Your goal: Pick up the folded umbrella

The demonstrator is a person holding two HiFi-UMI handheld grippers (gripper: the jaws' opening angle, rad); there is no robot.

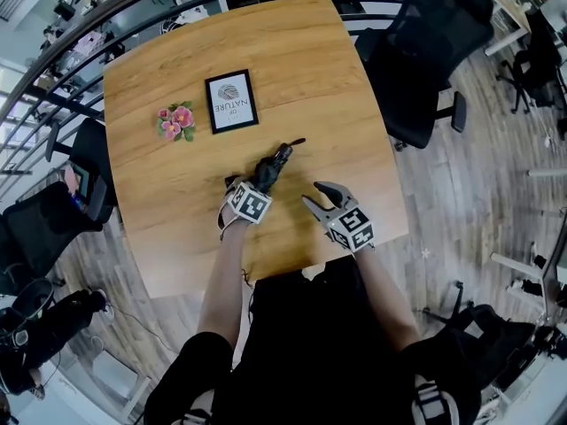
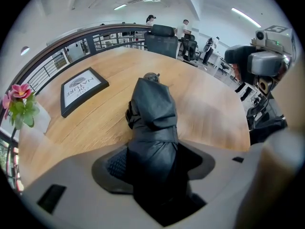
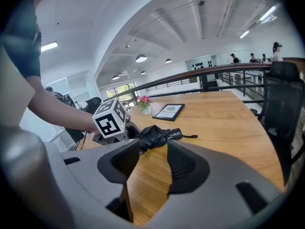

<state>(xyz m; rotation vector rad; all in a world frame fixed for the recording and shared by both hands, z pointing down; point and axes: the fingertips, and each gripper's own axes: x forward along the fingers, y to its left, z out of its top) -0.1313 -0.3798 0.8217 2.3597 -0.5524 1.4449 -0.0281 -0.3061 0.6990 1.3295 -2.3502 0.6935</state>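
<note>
The folded black umbrella [image 1: 275, 162] lies near the middle of the wooden table [image 1: 310, 69], its handle and strap pointing away from me. My left gripper [image 1: 252, 184] points steeply down over its near end. In the left gripper view the umbrella [image 2: 152, 109] fills the space between the jaws of that gripper [image 2: 152, 163], which stand close around it while it still rests on the table. My right gripper [image 1: 314, 195] hovers open and empty a little to the right; in its own view the umbrella [image 3: 159, 136] lies beyond the fingertips of the gripper [image 3: 152, 149].
A framed print [image 1: 231, 101] and a small pot of pink flowers [image 1: 175, 120] stand on the far left part of the table. Black office chairs stand at the right [image 1: 425, 51] and left [image 1: 53, 220] sides. A railing runs behind.
</note>
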